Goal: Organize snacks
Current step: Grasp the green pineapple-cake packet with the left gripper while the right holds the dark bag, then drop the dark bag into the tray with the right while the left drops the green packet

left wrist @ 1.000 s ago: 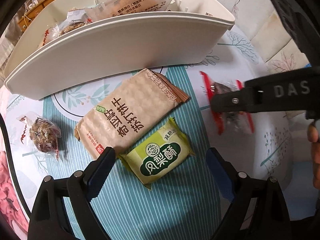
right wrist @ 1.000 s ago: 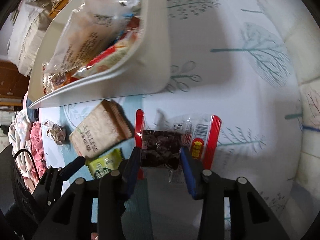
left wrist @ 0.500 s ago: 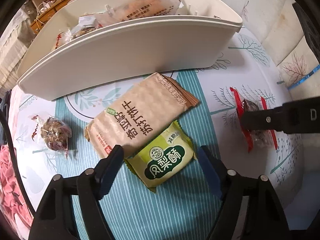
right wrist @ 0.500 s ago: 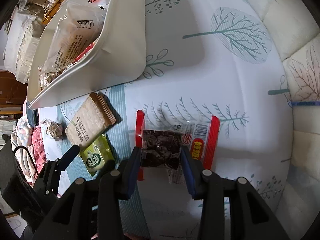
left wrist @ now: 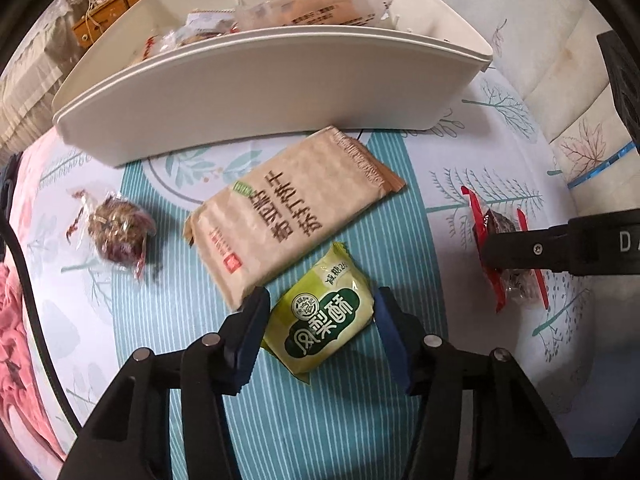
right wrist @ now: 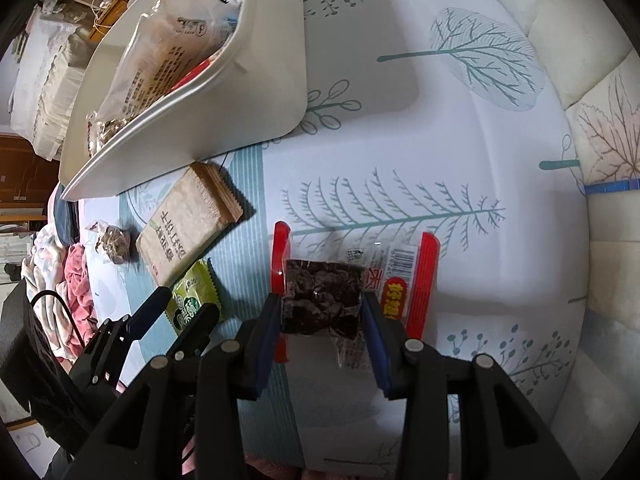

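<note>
A green pineapple-cake packet [left wrist: 324, 316] lies flat on the striped teal cloth between the fingers of my left gripper [left wrist: 320, 298]. The jaws are closing, and their blue pads stand right at the packet's two sides. It lies flat, undented. My right gripper [right wrist: 320, 320] is shut on a clear packet of dark dried fruit with red edges [right wrist: 320, 296]. In the left wrist view that red-edged packet [left wrist: 500, 224] shows at the right, under a black finger. The white bin [left wrist: 260, 92] behind holds several snack bags.
A beige cracker pack [left wrist: 288, 208] lies just beyond the green packet, its near corner beside my left finger. A clear-wrapped brown snack [left wrist: 116, 228] sits further left. Pink fabric [left wrist: 16, 340] borders the left side and cushions [left wrist: 580, 148] the right.
My left gripper has come in over the green packet and its jaws have narrowed around it. The right gripper keeps its grip on the red-edged packet, now further from the bin.
</note>
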